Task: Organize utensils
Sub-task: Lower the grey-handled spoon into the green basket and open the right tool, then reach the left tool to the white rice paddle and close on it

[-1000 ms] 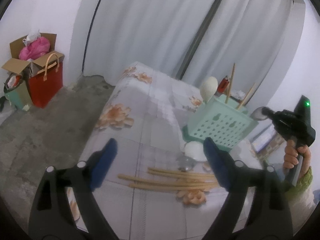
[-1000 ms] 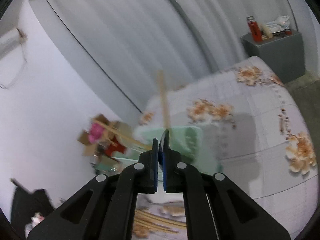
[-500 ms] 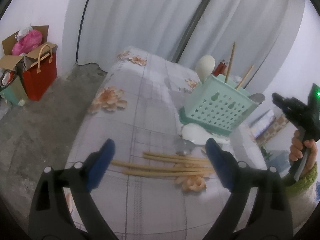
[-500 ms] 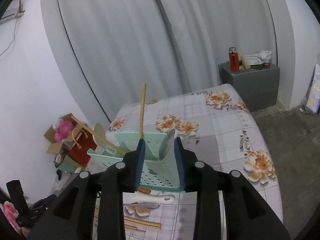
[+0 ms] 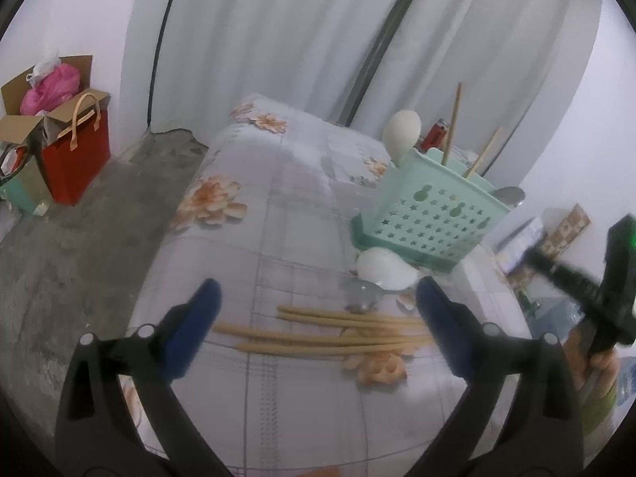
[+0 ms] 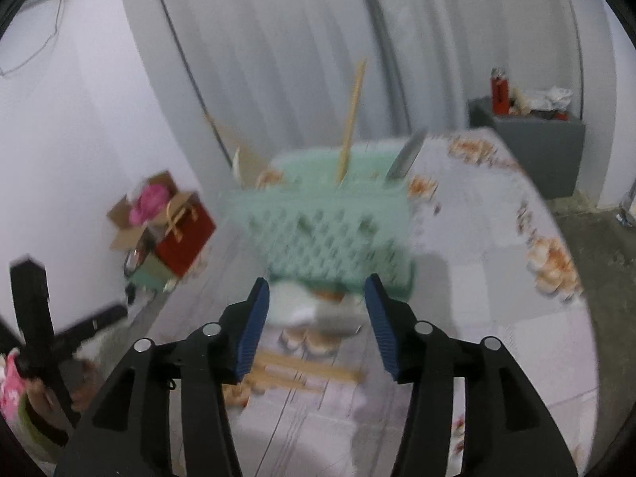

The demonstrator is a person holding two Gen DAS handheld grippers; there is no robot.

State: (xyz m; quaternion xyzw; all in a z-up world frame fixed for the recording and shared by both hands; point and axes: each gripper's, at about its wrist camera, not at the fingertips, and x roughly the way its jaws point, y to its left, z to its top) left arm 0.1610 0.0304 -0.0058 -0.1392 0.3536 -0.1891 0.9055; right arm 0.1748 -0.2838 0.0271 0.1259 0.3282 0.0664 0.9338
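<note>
Now both claws (image 5: pixel 314 318) (image 6: pixel 316 322) angled downward, agape

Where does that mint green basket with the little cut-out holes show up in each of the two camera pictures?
Left wrist view: the green basket stands right of centre, beyond the loose chopsticks.
Right wrist view: the green basket sits in the middle, blurred, just beyond the fingertips.
Shared landmark: the red bag on the floor.

soft, even, dim indoor light; right wrist view motion-blurred, fisheye edges darkly vignetted.
</note>
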